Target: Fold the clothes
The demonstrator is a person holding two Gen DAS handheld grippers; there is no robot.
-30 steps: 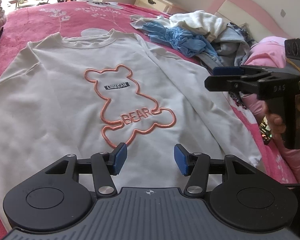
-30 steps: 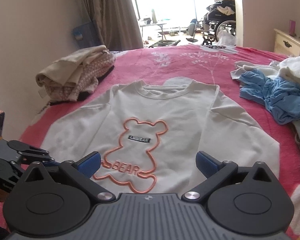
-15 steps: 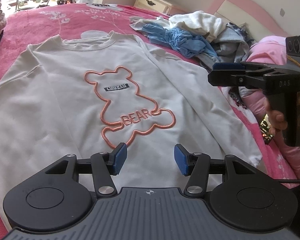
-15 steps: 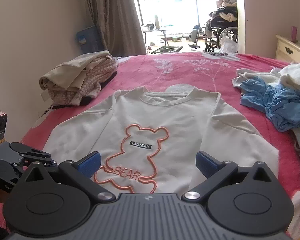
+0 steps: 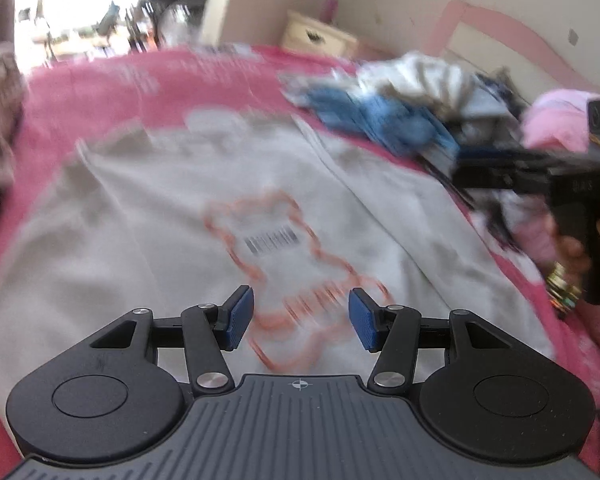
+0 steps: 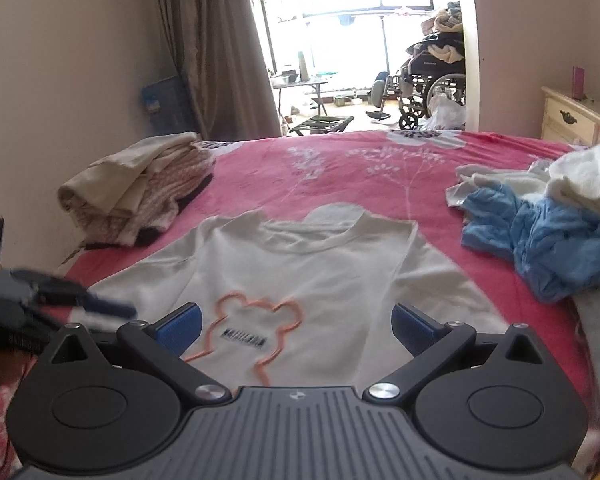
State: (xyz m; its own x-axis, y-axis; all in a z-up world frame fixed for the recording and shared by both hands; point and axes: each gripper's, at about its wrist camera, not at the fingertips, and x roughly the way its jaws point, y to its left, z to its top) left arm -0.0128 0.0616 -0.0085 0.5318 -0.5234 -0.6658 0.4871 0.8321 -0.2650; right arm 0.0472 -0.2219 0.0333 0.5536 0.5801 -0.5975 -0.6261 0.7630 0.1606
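Note:
A white sweatshirt (image 5: 148, 216) (image 6: 324, 264) with an orange bear outline lies flat, front up, on the pink bed, neck towards the far side. My left gripper (image 5: 301, 320) hovers over its lower front, open, with nothing between the blue pads. My right gripper (image 6: 296, 330) is open wider above the hem, also empty. In the left wrist view the right gripper (image 5: 512, 172) shows at the right edge, held by a hand. The left gripper (image 6: 72, 300) appears blurred at the left of the right wrist view. The left wrist view is motion-blurred.
A heap of unfolded clothes, blue (image 6: 540, 248) and white (image 6: 580, 176), lies at the right on the pink bedspread (image 6: 340, 176). A stack of folded beige clothes (image 6: 140, 188) sits at the far left. A nightstand (image 6: 572, 116) and a wheelchair (image 6: 432, 88) stand beyond the bed.
Both grippers have pulled back and tilted up, so the sweatshirt sits lower in each view and more of the room shows. Both stay open and empty.

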